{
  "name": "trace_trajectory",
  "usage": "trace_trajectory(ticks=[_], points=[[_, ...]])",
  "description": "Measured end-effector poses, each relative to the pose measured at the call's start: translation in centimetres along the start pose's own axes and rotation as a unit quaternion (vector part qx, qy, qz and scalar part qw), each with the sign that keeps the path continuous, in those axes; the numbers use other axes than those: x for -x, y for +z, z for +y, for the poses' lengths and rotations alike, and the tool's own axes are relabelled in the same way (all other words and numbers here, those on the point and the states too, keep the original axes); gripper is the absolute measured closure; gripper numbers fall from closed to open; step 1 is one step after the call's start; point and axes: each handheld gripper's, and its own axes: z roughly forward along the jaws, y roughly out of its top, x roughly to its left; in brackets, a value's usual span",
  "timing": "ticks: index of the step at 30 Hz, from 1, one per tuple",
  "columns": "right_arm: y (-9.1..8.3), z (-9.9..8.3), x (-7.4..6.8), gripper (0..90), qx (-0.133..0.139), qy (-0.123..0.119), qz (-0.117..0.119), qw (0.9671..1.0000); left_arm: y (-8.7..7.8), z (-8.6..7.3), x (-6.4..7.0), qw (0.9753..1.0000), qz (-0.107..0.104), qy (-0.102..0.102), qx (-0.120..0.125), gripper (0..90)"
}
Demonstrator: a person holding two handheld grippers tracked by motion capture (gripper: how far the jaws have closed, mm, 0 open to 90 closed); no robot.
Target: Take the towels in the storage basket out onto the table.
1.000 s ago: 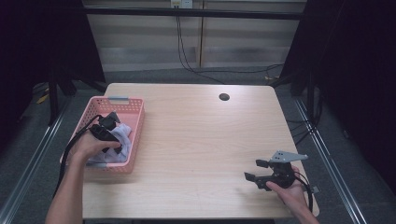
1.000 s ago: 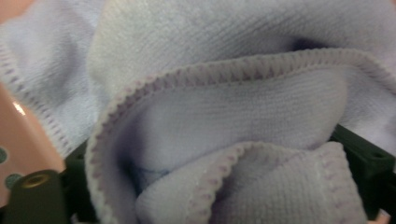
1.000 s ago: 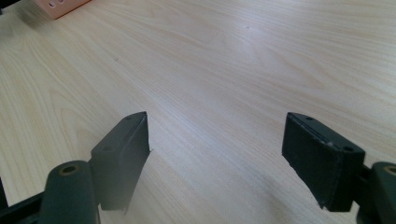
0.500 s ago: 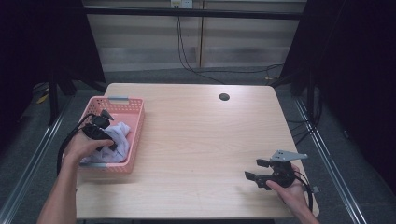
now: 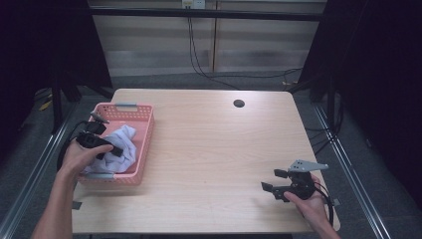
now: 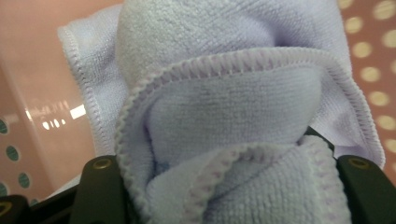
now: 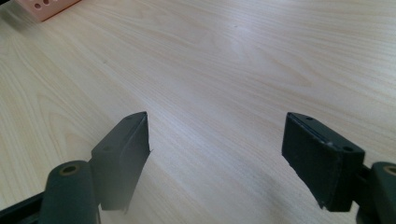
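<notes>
A pale lavender cloth (image 5: pixel 124 138) lies bunched in a pink plastic basket (image 5: pixel 147 134) at the table's left edge. My left gripper (image 5: pixel 113 149) reaches into the basket and is shut on the cloth. In the left gripper view, folds of the cloth (image 6: pixel 233 107) press between the jaws and hide their tips, with the basket's pink wall (image 6: pixel 37 93) behind. My right gripper (image 5: pixel 269 180) rests low over the table near the front right corner, open, with bare wood between its fingers (image 7: pixel 126 158).
The light wooden table (image 5: pixel 209 149) has a round cable hole (image 5: pixel 239 103) near its far edge. A corner of the pink basket (image 7: pixel 44 7) shows far off in the right gripper view. Dark frames and cables surround the table.
My left gripper has moved left and back inside the basket, and the cloth has bunched up and risen with it. The right gripper has stayed put.
</notes>
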Motion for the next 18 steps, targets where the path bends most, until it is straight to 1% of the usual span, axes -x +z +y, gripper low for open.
trace_trajectory(ticks=[1, 2, 3, 4, 6, 7, 8, 9, 10, 11, 12, 13, 14, 15, 16, 17, 18], points=[[0.0, 0.0, 0.0, 22.8, -0.001, 0.001, -0.002, 1.0000, -0.3, -0.1, 0.0, 1.0000, -0.005, 0.002, 0.005, 37.8], [0.0, 0.0, 0.0, 22.8, -0.001, 0.002, -0.001, 1.0000, -0.5, -0.2, -0.1, 0.9999, -0.013, 0.002, 0.005, 37.8], [0.0, 0.0, 0.1, 22.9, 0.000, 0.005, 0.002, 1.0000, -0.8, -0.3, 0.0, 0.9998, -0.012, 0.007, 0.013, 37.8], [0.0, 0.0, 0.1, 22.9, 0.000, 0.005, 0.002, 1.0000, -0.8, -0.3, 0.0, 0.9998, -0.012, 0.007, 0.013, 37.8], [0.0, 0.0, 0.1, 22.8, 0.001, 0.004, 0.001, 1.0000, -1.3, -0.3, 0.0, 0.9996, -0.015, 0.006, 0.024, 37.7], [0.0, 0.0, 0.1, 22.8, 0.001, 0.002, 0.001, 1.0000, -1.5, -0.3, 0.0, 0.9993, -0.025, 0.006, 0.028, 37.7], [-0.1, 0.0, 0.1, 22.8, 0.001, 0.002, 0.001, 1.0000, -1.7, -0.3, 0.1, 0.9988, -0.029, 0.000, 0.038, 37.7], [-0.1, 0.0, 0.1, 22.8, 0.002, 0.003, 0.001, 1.0000, -2.0, -0.3, 0.0, 0.9985, -0.037, 0.002, 0.041, 37.7], [0.0, 0.0, 0.1, 22.9, 0.002, 0.002, 0.000, 1.0000, -2.1, -0.3, 0.1, 0.9982, -0.039, 0.002, 0.044, 37.6], [-0.1, 0.0, 0.1, 22.8, 0.002, 0.003, 0.001, 1.0000, -2.4, -0.2, 0.1, 0.9981, -0.037, -0.001, 0.049, 37.5], [-0.1, 0.0, 0.1, 22.8, 0.002, 0.003, 0.001, 1.0000, -2.9, -0.1, 0.0, 0.9979, -0.041, -0.002, 0.051, 37.4], [-0.1, 0.0, 0.1, 22.8, 0.001, 0.003, 0.001, 1.0000, -2.9, -0.1, 0.0, 0.9979, -0.041, -0.002, 0.051, 37.4], [-0.1, 0.0, 0.1, 22.8, 0.001, 0.002, 0.000, 1.0000, -3.1, -0.1, 0.0, 0.9977, -0.039, -0.007, 0.055, 37.4], [-0.1, 0.0, 0.1, 22.9, 0.002, 0.003, 0.000, 1.0000, -3.7, -0.1, 0.0, 0.9972, -0.036, -0.008, 0.065, 37.4], [-0.1, 0.0, 0.1, 22.9, 0.002, 0.003, 0.000, 1.0000, -3.7, -0.1, 0.0, 0.9972, -0.036, -0.008, 0.065, 37.3], [-0.1, 0.0, 0.1, 22.8, 0.002, 0.004, -0.001, 1.0000, -4.2, -0.1, 0.0, 0.9964, -0.038, -0.008, 0.075, 37.4], [-0.1, 0.0, 0.1, 22.8, 0.001, 0.003, 0.000, 1.0000, -4.5, -0.1, 0.0, 0.9960, -0.041, -0.010, 0.079, 37.3]])
